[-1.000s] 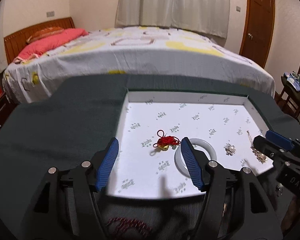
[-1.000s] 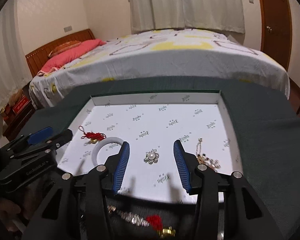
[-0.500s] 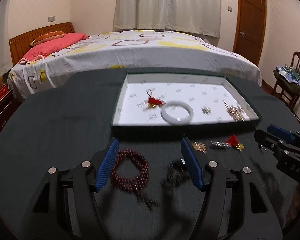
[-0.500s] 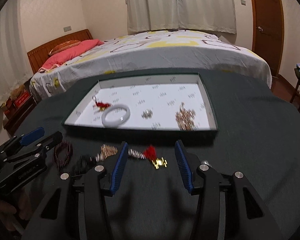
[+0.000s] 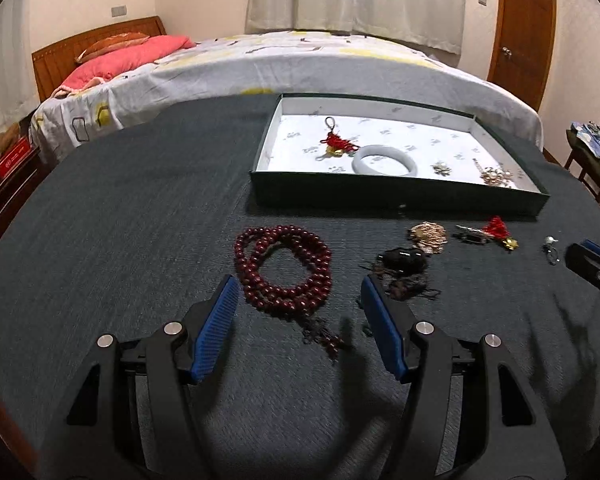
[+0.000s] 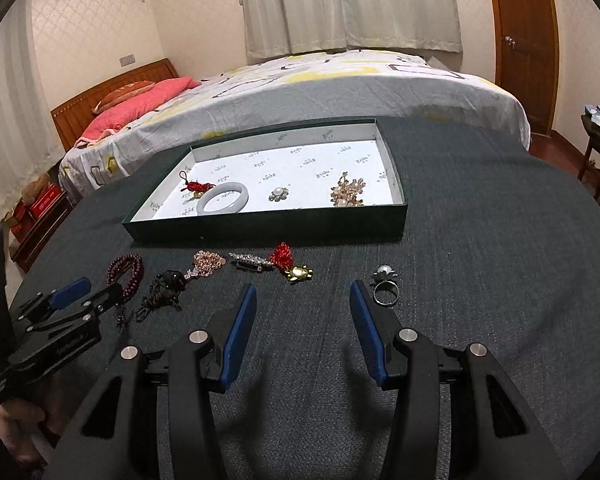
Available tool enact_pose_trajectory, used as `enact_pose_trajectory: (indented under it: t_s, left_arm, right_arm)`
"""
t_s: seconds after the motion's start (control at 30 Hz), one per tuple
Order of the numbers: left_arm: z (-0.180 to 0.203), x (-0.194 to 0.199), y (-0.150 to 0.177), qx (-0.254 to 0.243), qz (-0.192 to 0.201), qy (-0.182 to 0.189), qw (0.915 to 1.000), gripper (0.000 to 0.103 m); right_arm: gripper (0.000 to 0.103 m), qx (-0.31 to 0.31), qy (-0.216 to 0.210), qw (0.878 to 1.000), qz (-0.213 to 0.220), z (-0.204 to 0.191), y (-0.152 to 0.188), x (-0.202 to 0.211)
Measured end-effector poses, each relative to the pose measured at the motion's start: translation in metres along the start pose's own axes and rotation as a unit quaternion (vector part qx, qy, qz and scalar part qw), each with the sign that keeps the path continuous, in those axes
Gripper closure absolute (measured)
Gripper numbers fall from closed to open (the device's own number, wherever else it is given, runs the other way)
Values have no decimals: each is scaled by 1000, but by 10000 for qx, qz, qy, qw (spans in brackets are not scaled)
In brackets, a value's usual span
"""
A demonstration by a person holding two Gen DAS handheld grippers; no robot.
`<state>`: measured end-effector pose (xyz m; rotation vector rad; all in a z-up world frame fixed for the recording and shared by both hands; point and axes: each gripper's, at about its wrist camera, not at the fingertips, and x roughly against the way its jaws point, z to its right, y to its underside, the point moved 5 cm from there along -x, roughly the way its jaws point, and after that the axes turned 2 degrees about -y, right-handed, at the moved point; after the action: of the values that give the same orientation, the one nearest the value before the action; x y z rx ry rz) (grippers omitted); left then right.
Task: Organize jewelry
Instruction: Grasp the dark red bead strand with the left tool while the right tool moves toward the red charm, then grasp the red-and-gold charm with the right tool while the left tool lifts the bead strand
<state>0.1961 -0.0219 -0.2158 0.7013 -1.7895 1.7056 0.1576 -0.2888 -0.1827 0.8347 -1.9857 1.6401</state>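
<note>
A dark green tray [image 5: 396, 196] with a white lining holds a red knot charm [image 5: 336, 142], a white bangle [image 5: 384, 160] and two brooches. In front of it, loose on the dark cloth, lie a dark red bead string [image 5: 284, 268], a black tasselled piece [image 5: 402, 264], a gold chain [image 6: 208, 262], a silver clip [image 6: 250, 260], a red and gold charm [image 6: 290, 264] and a ring [image 6: 385, 284]. My left gripper [image 5: 298, 284] is open just short of the beads. The right gripper [image 6: 303, 290] is open and empty, with the ring beside its right finger.
The round table [image 6: 500, 240] wears a dark cloth. Behind it stands a bed [image 5: 300, 64] with a pink pillow. A wooden door [image 6: 528, 40] and a chair piled with clothes [image 5: 592, 152] are at the right, and a low cabinet [image 6: 40, 216] is at the left.
Both grippers have drawn back from over the tray to the loose jewellery in front of it. Their jaws stand as wide as before, and nothing was picked up.
</note>
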Motion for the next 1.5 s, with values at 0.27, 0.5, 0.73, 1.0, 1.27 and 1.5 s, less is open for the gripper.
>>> enact_pose_trajectory:
  t_s: [0.27,0.5,0.73,1.0,1.27,1.5]
  left_arm:
    - [-12,-26,-12,213,-212,4,9995,38]
    - [-14,-41,-14,313,-458,82,9984,34]
    - [-15,-42,-14,156,-470,36,9988,69]
    - [-24,-40,-14,228,-428,43,9988,87]
    - [-32,-36,-17,302,-353,-55,9989,87]
    - [-32,-36,-17,286,-357,-24,9990,87]
  right_arm:
    - [55,38,26,9999,-159,-3,4,-13]
    - [55,68,82,9996,-251,-2,4,-20]
    - [55,70,82,9995,-303,-5,1,-25]
    - [55,231,-196,9985,-453,-28,-1,-40]
    - [57,236,-8,9981,-564,-25,-9,-58]
    - [65,199,163,9978,-606,-13,-19,-72]
